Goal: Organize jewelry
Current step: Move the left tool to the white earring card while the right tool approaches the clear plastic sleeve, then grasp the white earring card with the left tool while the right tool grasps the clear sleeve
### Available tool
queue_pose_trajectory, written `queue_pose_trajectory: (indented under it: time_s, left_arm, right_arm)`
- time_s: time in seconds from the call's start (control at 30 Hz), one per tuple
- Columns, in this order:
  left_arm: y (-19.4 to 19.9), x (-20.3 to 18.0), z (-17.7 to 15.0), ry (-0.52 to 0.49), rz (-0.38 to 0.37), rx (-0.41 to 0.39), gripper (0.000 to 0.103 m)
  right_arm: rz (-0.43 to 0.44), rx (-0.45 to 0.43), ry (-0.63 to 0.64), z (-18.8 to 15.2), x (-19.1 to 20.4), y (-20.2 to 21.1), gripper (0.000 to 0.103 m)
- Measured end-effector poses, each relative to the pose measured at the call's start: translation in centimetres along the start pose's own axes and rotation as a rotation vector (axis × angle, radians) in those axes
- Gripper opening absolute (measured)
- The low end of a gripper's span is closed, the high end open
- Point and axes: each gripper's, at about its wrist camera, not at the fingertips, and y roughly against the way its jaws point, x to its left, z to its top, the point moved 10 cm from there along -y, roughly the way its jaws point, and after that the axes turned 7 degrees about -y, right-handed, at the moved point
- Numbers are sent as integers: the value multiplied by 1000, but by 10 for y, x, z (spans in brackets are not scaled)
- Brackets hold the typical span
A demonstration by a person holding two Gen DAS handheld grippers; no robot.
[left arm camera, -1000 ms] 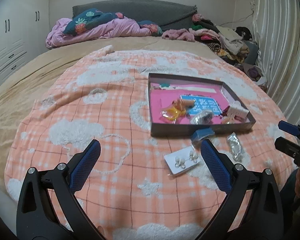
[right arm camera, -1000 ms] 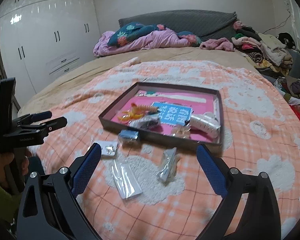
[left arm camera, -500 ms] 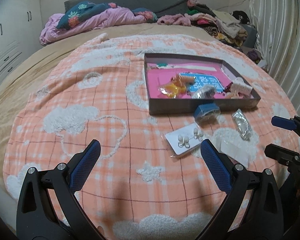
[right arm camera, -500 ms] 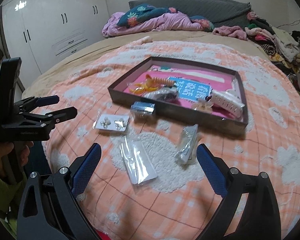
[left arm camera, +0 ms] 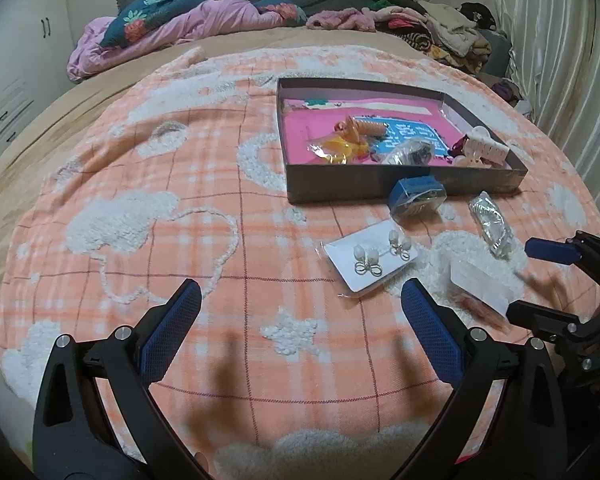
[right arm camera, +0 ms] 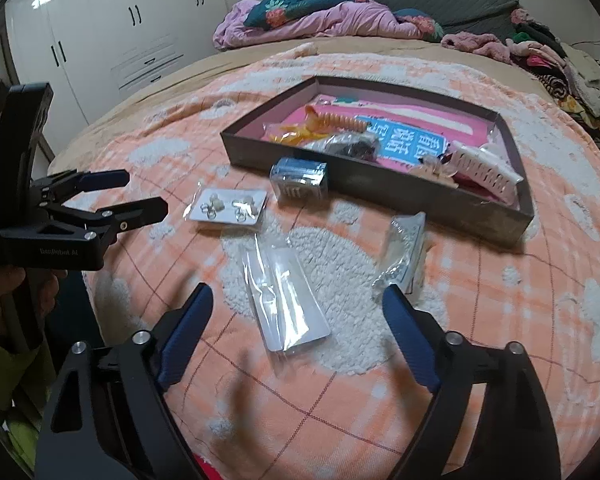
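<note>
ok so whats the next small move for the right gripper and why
Probably ease the right gripper down onto the clear packet and go on closing. Its fingers have just been narrowing but don't touch it yet; the packet lies loose on the blanket, outside the box.

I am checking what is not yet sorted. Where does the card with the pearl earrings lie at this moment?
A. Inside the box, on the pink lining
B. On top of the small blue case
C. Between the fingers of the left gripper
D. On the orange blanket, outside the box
D: the earring card lies flat on the blanket, in front of the box and beside the blue case, with no gripper touching it.
</note>
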Motion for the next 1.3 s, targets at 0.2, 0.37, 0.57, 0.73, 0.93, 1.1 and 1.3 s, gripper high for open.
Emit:
queue_pose_trajectory:
  time_s: [0.2, 0.37, 0.57, 0.73, 0.93, 1.1, 1.3]
  left_arm:
    - [-15, -1, -4, -3, -17, 34, 93]
    - [-22, -1, -6, -2, -29, 44, 94]
    - [-29, -4, -4, -5, -58, 50, 94]
    - [-38, -8, -1, -26, -63, 54, 94]
    - [-49, -14, 1, -46, -79, 63, 94]
    - [-56, -29, 5, -100, -109, 54, 93]
    - [-64, -41, 15, -124, -144, 38, 83]
  right_arm:
    - [-1, 27, 22, -8, 1, -12, 81]
    - [5, 43, 39, -12, 3, -20, 77]
    - [17, 56, 53, -15, 8, -29, 71]
    - [15, 52, 56, -11, 6, -35, 69]
    - [18, 53, 44, -10, 1, -42, 55]
    - [35, 53, 54, -11, 0, -35, 41]
    - [37, 45, 22, -9, -9, -23, 41]
